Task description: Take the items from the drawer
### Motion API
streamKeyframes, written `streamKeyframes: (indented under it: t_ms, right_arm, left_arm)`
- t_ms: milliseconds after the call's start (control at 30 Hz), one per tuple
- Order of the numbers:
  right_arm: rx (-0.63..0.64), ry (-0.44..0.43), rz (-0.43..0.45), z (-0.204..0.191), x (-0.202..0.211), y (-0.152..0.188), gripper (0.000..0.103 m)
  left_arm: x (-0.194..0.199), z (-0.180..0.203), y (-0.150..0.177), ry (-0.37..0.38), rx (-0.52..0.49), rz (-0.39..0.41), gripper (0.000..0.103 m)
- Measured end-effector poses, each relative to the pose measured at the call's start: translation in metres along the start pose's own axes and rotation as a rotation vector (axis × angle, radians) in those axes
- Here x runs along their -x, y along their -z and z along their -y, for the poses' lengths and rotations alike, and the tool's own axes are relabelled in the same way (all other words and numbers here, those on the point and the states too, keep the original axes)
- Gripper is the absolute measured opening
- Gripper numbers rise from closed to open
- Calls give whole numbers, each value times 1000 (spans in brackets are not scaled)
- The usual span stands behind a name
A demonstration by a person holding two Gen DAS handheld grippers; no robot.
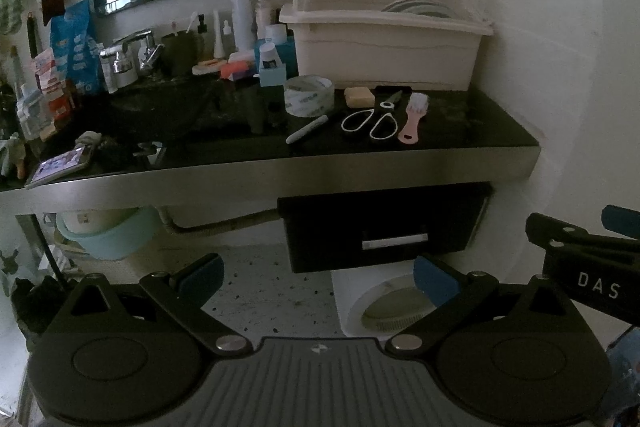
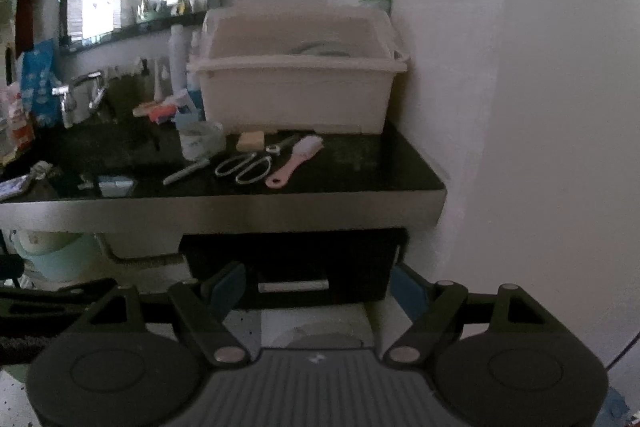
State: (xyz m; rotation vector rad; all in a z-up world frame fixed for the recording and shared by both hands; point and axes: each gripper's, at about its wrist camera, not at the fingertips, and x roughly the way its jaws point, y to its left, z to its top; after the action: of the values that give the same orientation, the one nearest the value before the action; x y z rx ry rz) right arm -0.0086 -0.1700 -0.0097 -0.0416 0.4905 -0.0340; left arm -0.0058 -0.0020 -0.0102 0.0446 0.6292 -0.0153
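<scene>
The drawer (image 1: 380, 227) was seen shut under the desk (image 1: 400, 171), ahead of and apart from both grippers, left (image 1: 318, 277) and right (image 2: 316, 287), whose fingers were spread, holding nothing.

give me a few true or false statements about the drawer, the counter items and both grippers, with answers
1. The black drawer under the counter is shut. True.
2. The left gripper is clamped on the drawer handle. False: it is open, short of the drawer and holding nothing.
3. The scissors lie between a pen and a pink brush. True.
4. The tape roll sits inside the beige dish bin. False: it stands on the counter in front of the bin.
5. The right gripper is open. True.
</scene>
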Motion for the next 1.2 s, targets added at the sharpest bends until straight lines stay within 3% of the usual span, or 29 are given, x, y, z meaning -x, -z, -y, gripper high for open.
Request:
streamKeyframes:
  t_ms: [167, 500, 800, 933, 1067, 1200]
  right_arm:
    - [54, 1, 24, 0, -8, 7, 80]
    - [104, -4, -24, 6, -35, 29, 80]
    - [117, 18, 59, 15, -53, 45, 80]
    - [168, 56, 107, 10, -63, 53, 80]
    - [154, 15, 111, 8, -72, 58, 80]
    - [86, -31, 90, 12, -84, 57, 80]
  left_arm:
    - [-4, -3, 3, -2, -5, 14, 102]
    - [-22, -6, 19, -33, -30, 73, 101]
    - [-42, 2, 31, -50, -76, 113, 101]
    - [-55, 5, 33, 10, -111, 70, 102]
    - [-66, -3, 33, 114, -75, 31, 102]
    - [-78, -6, 31, 97, -66, 9, 102]
